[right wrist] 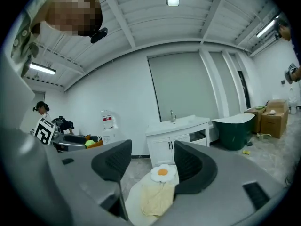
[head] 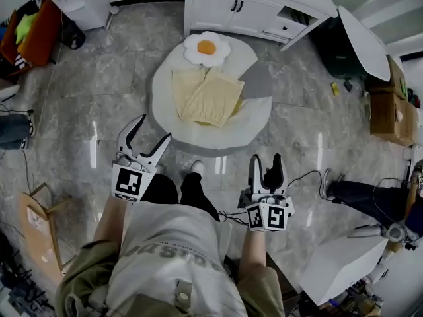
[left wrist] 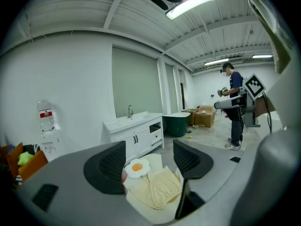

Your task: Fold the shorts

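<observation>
Pale yellow shorts (head: 206,98) lie spread on a round white rug (head: 172,121) on the marble floor, just below a fried-egg cushion (head: 207,48). My left gripper (head: 153,129) hovers open and empty at the rug's near left edge. My right gripper (head: 266,160) is open and empty too, held nearer to me, short of the rug's near right edge. Neither touches the shorts. In the left gripper view the shorts (left wrist: 157,187) and cushion (left wrist: 137,167) show between the spread jaws, well ahead. The right gripper view shows the shorts (right wrist: 153,197) and cushion (right wrist: 162,172) the same way.
A white sink cabinet (head: 244,8) stands behind the rug, one drawer open. A grey patch (head: 258,81) lies at the rug's right. Cardboard boxes (head: 390,114) are far right, a wooden frame (head: 36,223) near left. Another person (left wrist: 235,107) stands at the right. A cable (head: 307,177) trails on the floor.
</observation>
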The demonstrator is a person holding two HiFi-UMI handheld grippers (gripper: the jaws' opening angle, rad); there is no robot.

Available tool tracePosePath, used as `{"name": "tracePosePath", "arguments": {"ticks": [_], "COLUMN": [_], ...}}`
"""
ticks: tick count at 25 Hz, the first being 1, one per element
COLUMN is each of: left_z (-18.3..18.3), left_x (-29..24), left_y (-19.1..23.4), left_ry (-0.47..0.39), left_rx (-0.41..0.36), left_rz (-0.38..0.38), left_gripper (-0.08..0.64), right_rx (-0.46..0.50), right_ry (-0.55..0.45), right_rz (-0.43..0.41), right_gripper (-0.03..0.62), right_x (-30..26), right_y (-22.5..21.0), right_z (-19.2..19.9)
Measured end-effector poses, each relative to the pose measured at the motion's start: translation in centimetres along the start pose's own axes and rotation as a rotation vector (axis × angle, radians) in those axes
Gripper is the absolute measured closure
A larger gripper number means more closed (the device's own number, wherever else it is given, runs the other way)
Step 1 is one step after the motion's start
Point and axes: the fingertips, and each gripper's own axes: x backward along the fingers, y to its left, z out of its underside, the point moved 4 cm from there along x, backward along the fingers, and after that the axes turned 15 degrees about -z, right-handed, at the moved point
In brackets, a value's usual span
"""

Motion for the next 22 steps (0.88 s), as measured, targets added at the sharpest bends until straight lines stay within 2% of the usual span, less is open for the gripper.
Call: {"name": "tracePosePath", "arguments": {"ticks": [4, 9, 16, 18, 22], "left_z": [1.2, 4.7, 11.3, 13.3, 17.7], "left_x": [-2.4, -6.6, -13.6, -16.0, -20.8], "left_y": [-3.7, -8.3, -14.8, -16.4, -18.9], "left_ry": [0.066, 0.143, 0.274, 0.324, 0.413], "left_rx": [-0.015, -0.070, -0.110, -0.085, 0.033], "left_rz": [0.013, 0.113, 0.250, 0.250, 0.185], "left_gripper": [0.250, 0.250, 0.247, 0.247, 0.247], "right_rx": [-0.035, -0.113, -0.144, -0.163, -0.185], "right_ry": [0.051, 0.071, 0.246, 0.315, 0.434], "right_rz": [-0.035, 0.000, 0.045, 0.045, 0.023], "right_gripper": [0.311, 0.311, 0.311, 0.311, 0.311], "right_x": [-2.7, -7.8, -15.7, -17.8, -21.5], "right_y": [-5.4, -11.5, -19.0, -20.9, -24.4], "right_z": [0.8, 3.0, 9.8, 12.5, 18.5]}}
